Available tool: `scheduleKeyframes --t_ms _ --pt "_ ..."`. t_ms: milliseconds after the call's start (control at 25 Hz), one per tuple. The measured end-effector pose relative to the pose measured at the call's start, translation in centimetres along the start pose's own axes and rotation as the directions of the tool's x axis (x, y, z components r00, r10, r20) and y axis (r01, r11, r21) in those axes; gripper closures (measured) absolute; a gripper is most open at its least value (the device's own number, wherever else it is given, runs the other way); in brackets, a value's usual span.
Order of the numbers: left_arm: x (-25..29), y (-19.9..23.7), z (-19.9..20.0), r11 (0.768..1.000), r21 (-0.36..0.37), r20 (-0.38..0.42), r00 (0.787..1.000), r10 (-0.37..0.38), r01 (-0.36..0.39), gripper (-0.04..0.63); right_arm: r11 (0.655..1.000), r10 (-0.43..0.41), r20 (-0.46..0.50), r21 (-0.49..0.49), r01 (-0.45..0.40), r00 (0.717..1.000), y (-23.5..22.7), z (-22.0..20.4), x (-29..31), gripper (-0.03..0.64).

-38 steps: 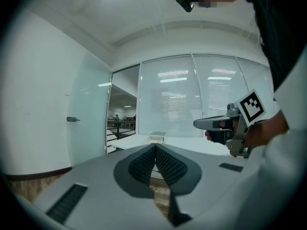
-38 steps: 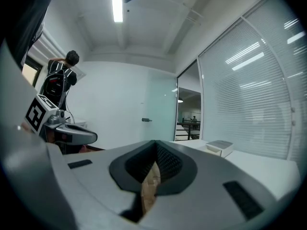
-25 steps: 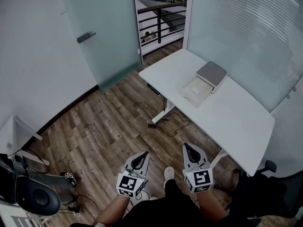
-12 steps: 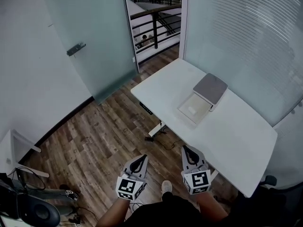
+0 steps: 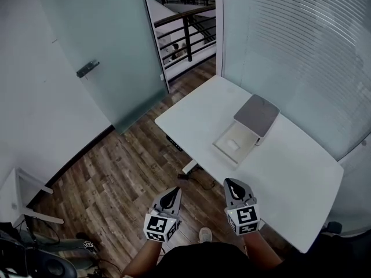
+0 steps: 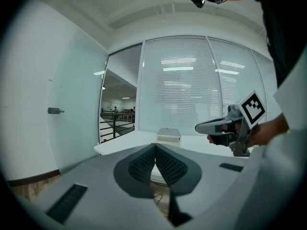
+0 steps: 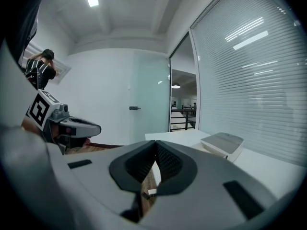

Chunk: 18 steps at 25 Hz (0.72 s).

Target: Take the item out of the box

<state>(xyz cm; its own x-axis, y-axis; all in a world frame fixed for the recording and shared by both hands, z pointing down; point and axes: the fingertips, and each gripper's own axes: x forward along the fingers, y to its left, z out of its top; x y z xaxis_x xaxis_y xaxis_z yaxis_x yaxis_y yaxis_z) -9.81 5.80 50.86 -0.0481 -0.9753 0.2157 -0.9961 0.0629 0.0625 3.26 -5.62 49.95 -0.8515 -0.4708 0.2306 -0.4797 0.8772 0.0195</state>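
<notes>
A pale box [image 5: 250, 125] with a grey lid [image 5: 257, 112] stands on the white table [image 5: 290, 172], its cream front flap folded down toward me. It also shows far off as the box [image 6: 168, 136] in the left gripper view and the box [image 7: 222, 143] in the right gripper view. Whatever is inside is hidden. My left gripper [image 5: 171, 196] and right gripper [image 5: 233, 186] hover side by side over the wood floor, short of the table's near edge. Both are shut and hold nothing.
A frosted glass door [image 5: 98, 57] with a handle stands at left, and a doorway with a black railing [image 5: 185, 30] opens beyond it. A blinds-covered glass wall [image 5: 301, 57] backs the table. Cables lie on the floor [image 5: 116, 178] under the table's edge.
The view has moved forward toward the table; the box and table now sit lower and nearer in the head view. Both grippers stay shut, side by side.
</notes>
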Motion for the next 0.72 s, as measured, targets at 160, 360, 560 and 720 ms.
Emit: scheduleKeyframes --t_ms 160,360,560,720 --pt "1.3 1.1 0.3 1.0 0.011 -0.007 1.0 0.017 -0.017 0.584 1.0 0.003 -0.002 -0.016 -0.003 1.0 -1.3 0.4 1.3 0.611" --pt "2.0 2.4 -0.4 0.999 -0.017 -0.02 0.999 0.044 -0.044 0.584 1.0 0.001 -0.023 -0.026 -0.002 1.0 -2.2 0.0 2.3 0.611" --pt "3.4 2.9 -1.1 0.999 -0.021 -0.032 0.999 0.035 -0.036 0.584 1.0 -0.015 -0.032 -0.02 0.014 0.999 -3.7 -0.4 4.0 0.611" --pt "5.5 4.9 -0.8 0.999 -0.027 -0.029 0.999 0.022 -0.022 0.584 0.999 -0.038 -0.044 -0.021 0.037 0.998 -4.4 0.0 6.3 0.611"
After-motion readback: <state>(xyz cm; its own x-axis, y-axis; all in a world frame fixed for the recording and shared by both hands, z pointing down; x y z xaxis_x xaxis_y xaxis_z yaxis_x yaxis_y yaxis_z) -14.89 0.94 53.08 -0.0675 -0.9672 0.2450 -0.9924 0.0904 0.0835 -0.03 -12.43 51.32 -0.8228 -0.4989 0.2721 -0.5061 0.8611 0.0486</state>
